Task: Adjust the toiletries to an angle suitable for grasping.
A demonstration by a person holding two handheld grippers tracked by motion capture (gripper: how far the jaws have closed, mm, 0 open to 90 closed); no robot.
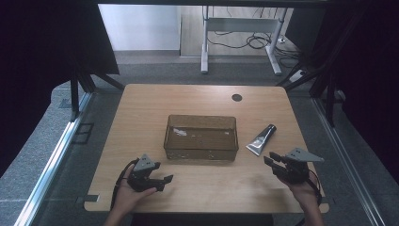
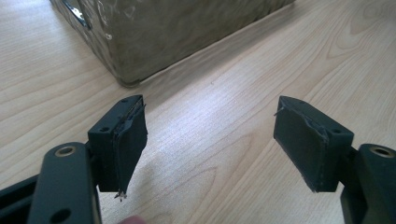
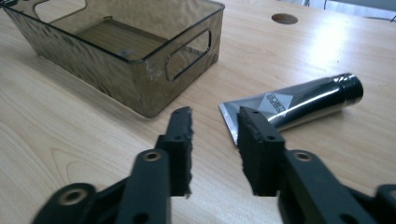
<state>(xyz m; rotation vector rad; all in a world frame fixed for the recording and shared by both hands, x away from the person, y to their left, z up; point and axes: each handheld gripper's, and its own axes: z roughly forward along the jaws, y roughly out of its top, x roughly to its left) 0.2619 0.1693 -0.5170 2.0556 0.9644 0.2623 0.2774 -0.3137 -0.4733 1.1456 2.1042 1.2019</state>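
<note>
Silver tube (image 3: 299, 105) lies just beyond right gripper (image 3: 214, 135).

The left gripper (image 2: 210, 140) stood with its two black jaws spread wide apart, nothing between them but bare wood. Their pads (image 2: 130, 149) looked frayed and torn along the edges. Below lay the pale wooden bench (image 2: 261, 70). Ahead of the jaws, apart from them, a rounded corner of the smoky translucent bin (image 2: 159, 32) rested on the bench.
</note>
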